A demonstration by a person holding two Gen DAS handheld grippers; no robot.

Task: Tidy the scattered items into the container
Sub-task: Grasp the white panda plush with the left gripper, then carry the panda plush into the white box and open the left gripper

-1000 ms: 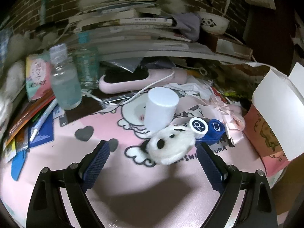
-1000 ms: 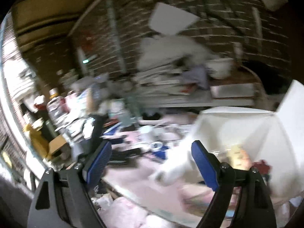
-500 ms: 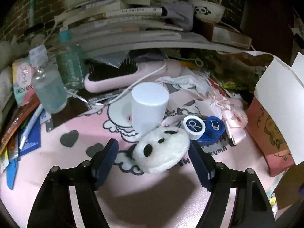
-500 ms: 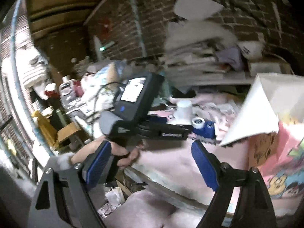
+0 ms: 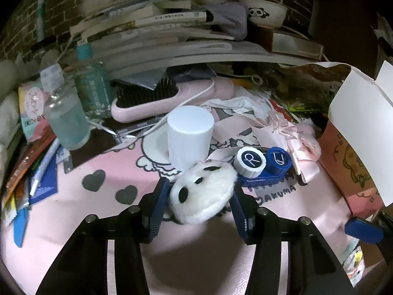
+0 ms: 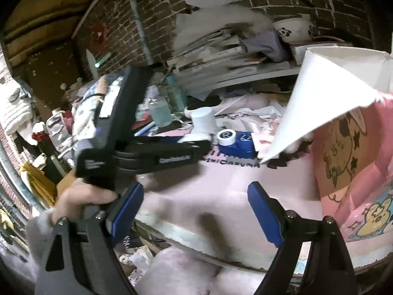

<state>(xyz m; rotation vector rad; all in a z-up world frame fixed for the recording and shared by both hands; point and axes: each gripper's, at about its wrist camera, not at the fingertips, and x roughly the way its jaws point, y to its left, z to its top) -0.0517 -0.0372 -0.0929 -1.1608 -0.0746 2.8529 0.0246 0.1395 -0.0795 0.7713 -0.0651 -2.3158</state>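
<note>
The left hand-held gripper (image 5: 200,198) is seen in the left wrist view with its blue pads closed against either side of a fluffy white panda-face puff (image 5: 202,193); whether the puff is clear of the pink mat (image 5: 103,204) on the bench cannot be told. The puff's disc is tilted, its black-marked face turned up and toward the camera, its longer axis running from lower left to upper right. Just behind it stands a white cylinder (image 5: 189,136), upright; just to its right lies a blue contact-lens case (image 5: 261,164), its white "R" cap beside its blue cap, long axis across the picture.

Only in the right wrist view is the left tool seen from the side: its black body (image 6: 137,145) is held by a person's hand (image 6: 83,201) in a pale sleeve, its fingers reaching toward the cylinder (image 6: 203,121) and case (image 6: 234,141). The right hand-held gripper (image 6: 195,215) is shown with its jaws spread wide, nothing between them, over the bench's near edge (image 6: 196,239).

The container, a pink cartoon-printed box (image 6: 348,162) with white flaps raised, stands at the right. Bare mat lies between puff and box; the back and left are crowded by bottles (image 5: 66,120), a pink hairbrush (image 5: 169,98) and stacked books (image 5: 157,32).
</note>
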